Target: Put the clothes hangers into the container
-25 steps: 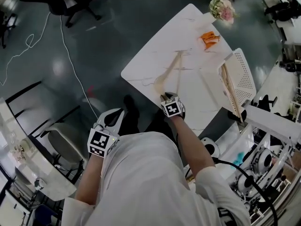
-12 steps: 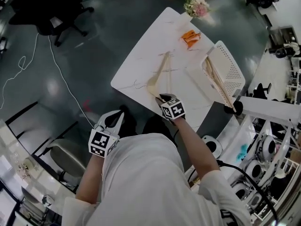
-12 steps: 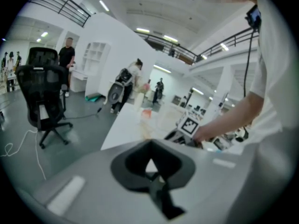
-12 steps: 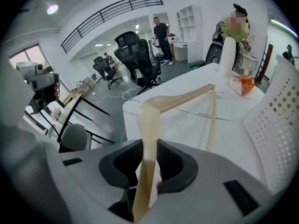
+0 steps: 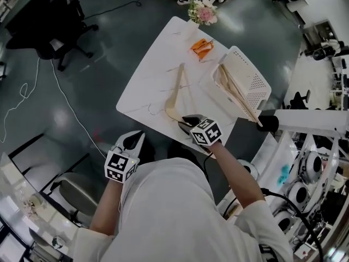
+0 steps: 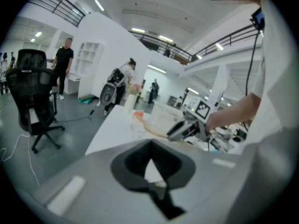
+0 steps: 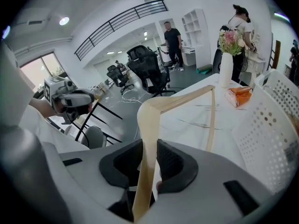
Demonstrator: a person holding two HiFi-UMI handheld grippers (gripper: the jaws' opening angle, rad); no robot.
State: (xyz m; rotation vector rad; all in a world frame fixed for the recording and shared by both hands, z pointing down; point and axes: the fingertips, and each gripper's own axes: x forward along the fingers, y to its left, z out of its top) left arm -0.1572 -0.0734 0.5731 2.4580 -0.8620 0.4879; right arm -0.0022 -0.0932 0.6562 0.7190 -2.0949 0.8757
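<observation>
Head view looks down on a white table [image 5: 147,86] standing on a dark grey floor, with a black office chair [image 5: 49,26] well apart at the upper left; at the table's right edge sits the white perforated container [image 5: 252,79], tipped so its open side faces the table, with wooden hangers [image 5: 235,91] already lying inside and poking out past its near rim; a further wooden hanger [image 5: 175,91] lies over the middle of the table, to the left of the container and outside it, and whether its far end touches the tabletop cannot be told; the right gripper [image 5: 185,122] has this hanger by its near end at the table's near edge, and in the right gripper view the pale wood [image 7: 150,139] runs up between the dark pads, which press on it from both sides; the left gripper [image 5: 134,141] hangs off the table, over the floor beside the person's body, and in the left gripper view its jaws are drawn together with nothing between them; an orange packet [image 5: 200,47] lies near the table's far corner; beside it stands a vase of flowers [image 5: 203,12].
</observation>
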